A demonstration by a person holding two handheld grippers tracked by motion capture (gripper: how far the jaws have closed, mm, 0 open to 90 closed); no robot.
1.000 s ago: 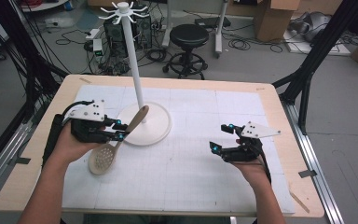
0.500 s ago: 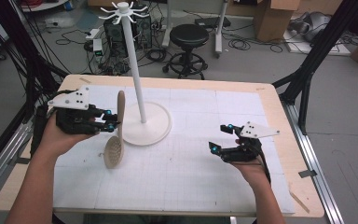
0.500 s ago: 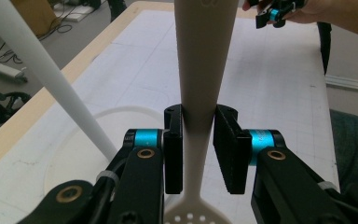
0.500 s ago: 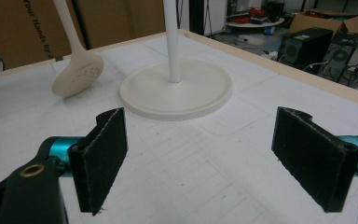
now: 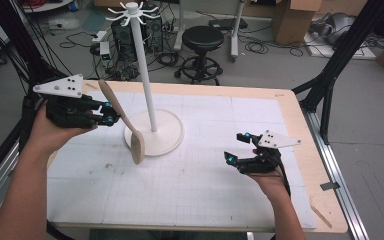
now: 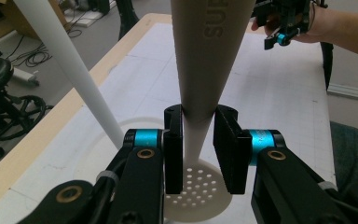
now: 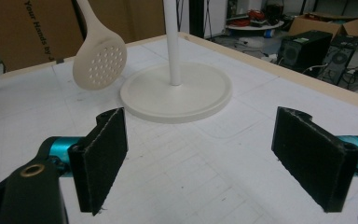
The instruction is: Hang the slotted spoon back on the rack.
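You've got the table (image 5: 190, 200) laid out, white stand (image 5: 152, 131) rising from its round base; looks like you're mid-carry, hanging the skimmer spoon (image 5: 125, 122) up top — the next move calls for lifting its handle end toward the hooks (image 5: 127, 10); your left gripper (image 6: 198, 140) clamps the handle, spoon airborne beside the pole; right gripper (image 7: 212, 154) rests wide open, empty — low over the mat.

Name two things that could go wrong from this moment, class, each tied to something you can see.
1. The left tongs pinch the slotted spoon on its tapered handle, head hanging down; it might slide or swing in the grip.
2. The spoon hangs close beside the stand's white pole and over its round base; a careless move could knock the stand.
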